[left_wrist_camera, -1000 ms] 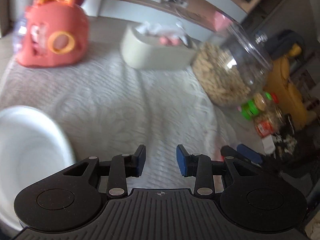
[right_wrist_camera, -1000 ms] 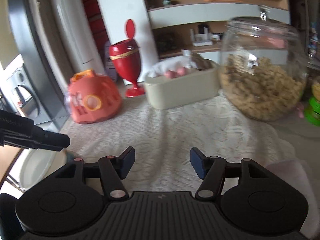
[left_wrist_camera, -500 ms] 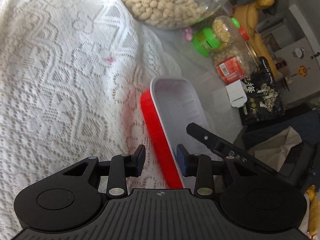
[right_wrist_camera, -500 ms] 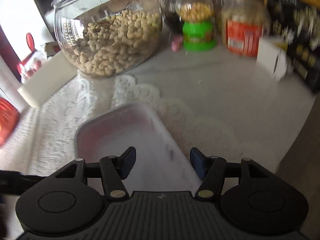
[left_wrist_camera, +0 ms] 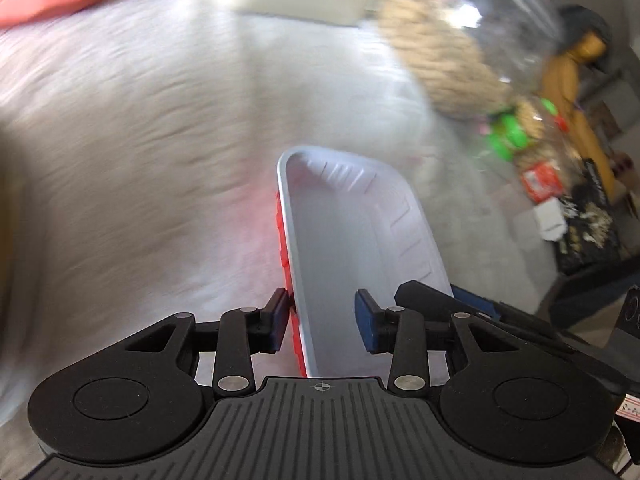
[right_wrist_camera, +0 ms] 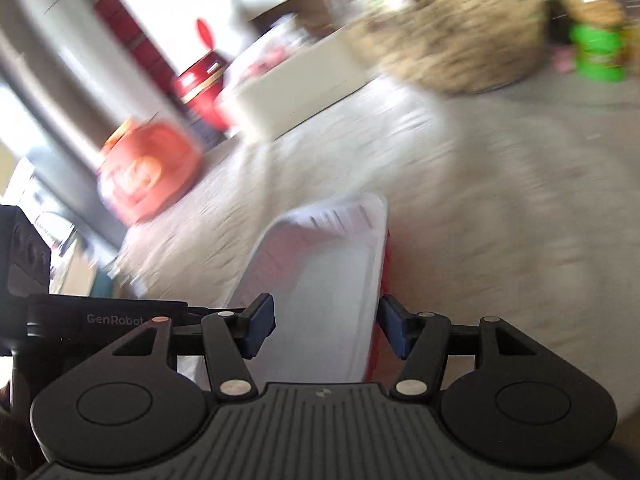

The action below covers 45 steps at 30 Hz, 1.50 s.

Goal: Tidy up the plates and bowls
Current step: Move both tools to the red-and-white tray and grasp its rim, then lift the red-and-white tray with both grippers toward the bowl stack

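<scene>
A white rectangular tray [left_wrist_camera: 356, 236] with a red underside, flat on the lace-covered counter [left_wrist_camera: 132, 152] half a second earlier, now rode between both tools. The left hand-held gripper [left_wrist_camera: 322, 322] straddled its left rim, the right hand-held gripper [right_wrist_camera: 326, 326] its right, neither visibly pinching. The move had apparently begun. A peanut jar [right_wrist_camera: 460, 44] stood far right.

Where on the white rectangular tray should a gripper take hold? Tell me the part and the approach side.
Grip the white tray by a long-side rim near its close end, coming from that end: the thin raised lip fits between the fingers. The left gripper already straddles one rim, jaws open.
</scene>
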{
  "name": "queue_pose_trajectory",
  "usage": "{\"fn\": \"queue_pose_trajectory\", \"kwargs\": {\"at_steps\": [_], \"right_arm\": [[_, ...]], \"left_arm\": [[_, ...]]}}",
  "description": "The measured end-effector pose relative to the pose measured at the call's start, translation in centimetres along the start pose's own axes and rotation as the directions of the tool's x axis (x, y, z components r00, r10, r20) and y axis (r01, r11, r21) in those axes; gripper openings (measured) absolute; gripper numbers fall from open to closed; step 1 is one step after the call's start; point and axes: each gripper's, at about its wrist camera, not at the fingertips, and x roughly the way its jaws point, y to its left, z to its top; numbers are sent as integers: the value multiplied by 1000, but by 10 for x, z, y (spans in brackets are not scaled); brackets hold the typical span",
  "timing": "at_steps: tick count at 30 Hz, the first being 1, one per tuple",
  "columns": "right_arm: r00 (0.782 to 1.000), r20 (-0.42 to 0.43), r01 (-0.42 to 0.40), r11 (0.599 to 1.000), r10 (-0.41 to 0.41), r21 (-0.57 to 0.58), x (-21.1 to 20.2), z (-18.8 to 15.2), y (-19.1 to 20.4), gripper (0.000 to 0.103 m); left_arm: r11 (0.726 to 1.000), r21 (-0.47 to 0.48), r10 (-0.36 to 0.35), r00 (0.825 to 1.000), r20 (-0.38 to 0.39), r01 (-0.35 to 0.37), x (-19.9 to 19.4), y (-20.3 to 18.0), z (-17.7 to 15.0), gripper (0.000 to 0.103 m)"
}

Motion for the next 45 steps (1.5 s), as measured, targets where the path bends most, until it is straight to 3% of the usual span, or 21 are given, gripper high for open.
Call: {"fn": "queue_pose_trajectory", "kwargs": {"at_steps": [4,9,14,18,28,32,37,45], "right_arm": [[993,-115,-47,997,40,-62,24,-17,35,59],[985,-166,-49,997,37,-67,23,-35,51,59],[993,-100,61,997,-66,-52,28,-28,44,55],[994,-92,57,998,-60,-37,37,-21,42,31],[991,-134,-29,998,21,-59,26,-28,37,31],[993,-115,10,1000,-11,-4,32,-28,30,31],[996,-84,21,999,-23,-28,32,-31,30,31],[997,-50,49,997,-52,-54,35,-31,35,32]], "left_arm": [[998,-56,-11,999,-41,8,-14,38,-17,40],[999,-38,-9,1000,11,10,-10,45,-20,39],[1000,7,19,999,45,-19,-5,39,-11,35],[1000,-4,18,999,36,-18,-7,45,-12,29],[996,59,65,997,-29,-63,-8,38,-13,29],[994,61,88,996,0,-88,1,26,-6,30],[982,130,137,990,25,-139,4,13,-7,31],[987,94,127,992,22,-129,5,16,-3,31]]}}
